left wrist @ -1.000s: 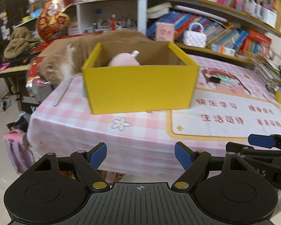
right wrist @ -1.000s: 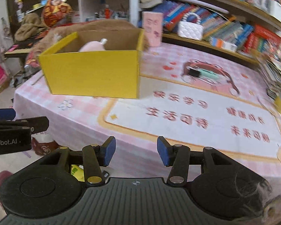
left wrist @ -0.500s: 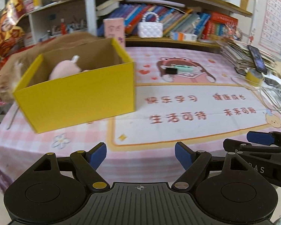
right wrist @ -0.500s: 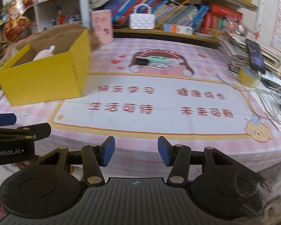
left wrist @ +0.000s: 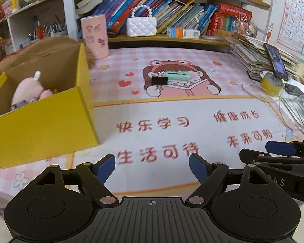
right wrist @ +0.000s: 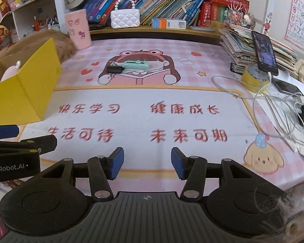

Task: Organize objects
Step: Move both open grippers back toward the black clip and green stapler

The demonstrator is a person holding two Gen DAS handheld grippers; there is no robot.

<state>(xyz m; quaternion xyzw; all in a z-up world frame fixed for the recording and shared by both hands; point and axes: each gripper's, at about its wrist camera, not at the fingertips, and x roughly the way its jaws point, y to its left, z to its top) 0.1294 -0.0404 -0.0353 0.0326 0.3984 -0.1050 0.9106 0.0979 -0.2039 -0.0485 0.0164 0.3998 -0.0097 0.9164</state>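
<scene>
A yellow cardboard box (left wrist: 40,121) (right wrist: 30,85) stands on the left of the pink table mat (left wrist: 192,105), with a pink plush toy (left wrist: 28,91) inside. Further back, on the cartoon girl print, lie a black binder clip (left wrist: 159,80) (right wrist: 114,69) and a mint-green gadget (left wrist: 177,75) (right wrist: 136,64), touching each other. My left gripper (left wrist: 152,165) hangs open over the near table edge, nothing between its blue pads. To its right my right gripper (right wrist: 147,163) is also open and empty, its jaws set narrower.
A pink cup (left wrist: 95,37) and a furry brown thing (right wrist: 56,44) sit behind the box. At the right are a stack of books (right wrist: 259,48) with a phone (right wrist: 264,52) on it, a yellow tape roll (right wrist: 253,79) and white cables (right wrist: 277,105). Bookshelves (left wrist: 172,20) line the back.
Both grippers have swung to the right along the table edge: the yellow box slid from the middle of each view to the left, and the clip, books and cables came into view. Jaws stayed open.
</scene>
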